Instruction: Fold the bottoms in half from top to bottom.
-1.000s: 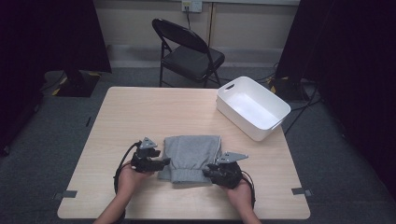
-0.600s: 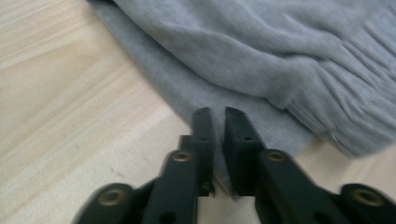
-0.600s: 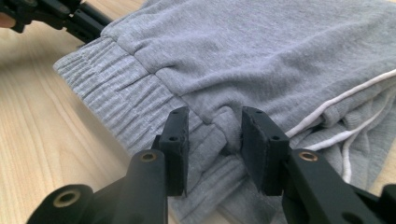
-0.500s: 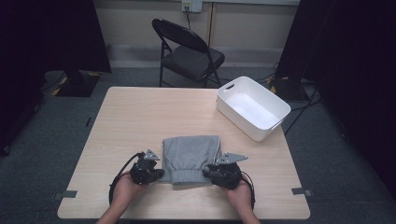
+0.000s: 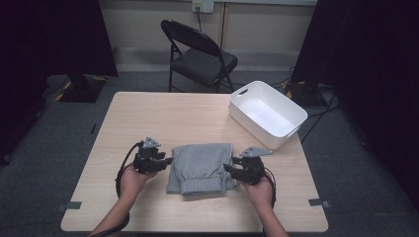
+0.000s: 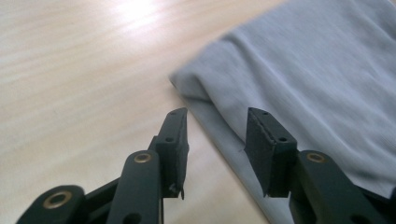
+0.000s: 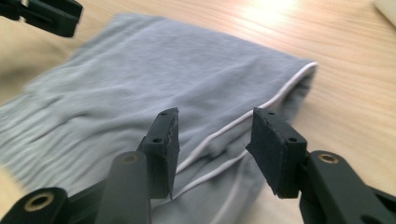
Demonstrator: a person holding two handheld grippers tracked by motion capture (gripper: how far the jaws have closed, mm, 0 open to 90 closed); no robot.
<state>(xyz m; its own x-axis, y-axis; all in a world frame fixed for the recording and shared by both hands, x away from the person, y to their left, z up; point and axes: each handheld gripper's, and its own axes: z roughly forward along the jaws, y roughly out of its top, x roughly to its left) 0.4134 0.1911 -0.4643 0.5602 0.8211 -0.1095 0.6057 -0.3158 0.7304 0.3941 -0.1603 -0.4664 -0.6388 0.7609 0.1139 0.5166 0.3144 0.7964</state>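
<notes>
The folded grey garment point(image 5: 201, 168) is laid near the table's point(image 5: 173, 113) 6 o'clock edge. The left gripper point(image 5: 167, 161) at 9 o'clock and right gripper point(image 5: 228, 169) at 3 o'clock have just been opening, jaws parted, nothing gripped.

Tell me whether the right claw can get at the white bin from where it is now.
Probably yes. The right claw sits open at the folded grey garment's right edge, and the white bin stands beyond it on the table, with bare tabletop between them.
</notes>
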